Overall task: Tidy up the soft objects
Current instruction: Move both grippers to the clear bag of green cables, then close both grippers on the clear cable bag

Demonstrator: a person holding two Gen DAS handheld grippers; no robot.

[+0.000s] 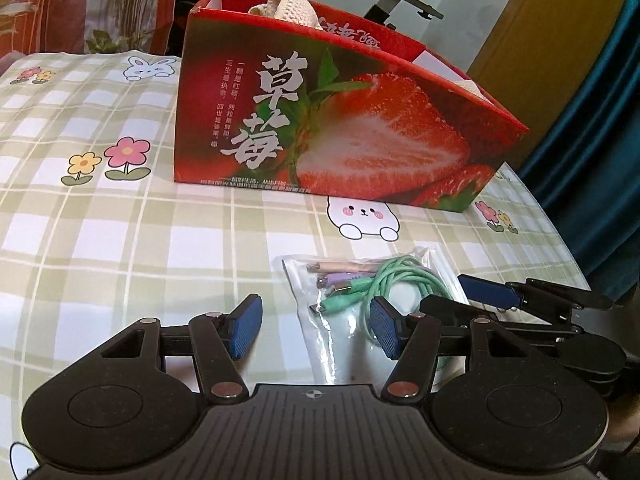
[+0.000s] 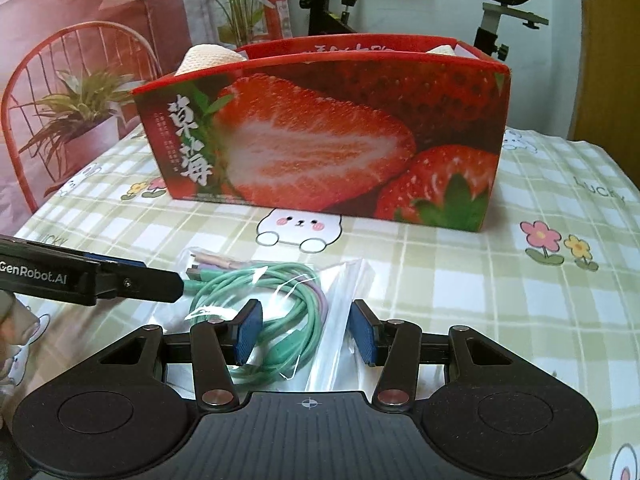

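Note:
A clear plastic bag of coiled green and purple cables [image 1: 360,284] [image 2: 276,296] lies flat on the checked tablecloth in front of a red strawberry box [image 1: 340,120] [image 2: 332,136]. Cream knitted cloth [image 1: 292,4] [image 2: 208,58] sticks out of the box. My left gripper [image 1: 316,330] is open, low over the bag's left part. My right gripper [image 2: 306,334] is open, with the bag's near end between its fingers. The right gripper's fingers [image 1: 488,290] show at the bag's right edge in the left wrist view. The left gripper's finger [image 2: 132,280] shows at the bag's left in the right wrist view.
The tablecloth [image 1: 100,220] [image 2: 520,300] covers the table, whose right edge drops off by a blue curtain [image 1: 592,160]. A red chair [image 2: 60,92] and potted plant [image 2: 80,116] stand at the far left. An exercise bike [image 2: 500,8] stands behind the box.

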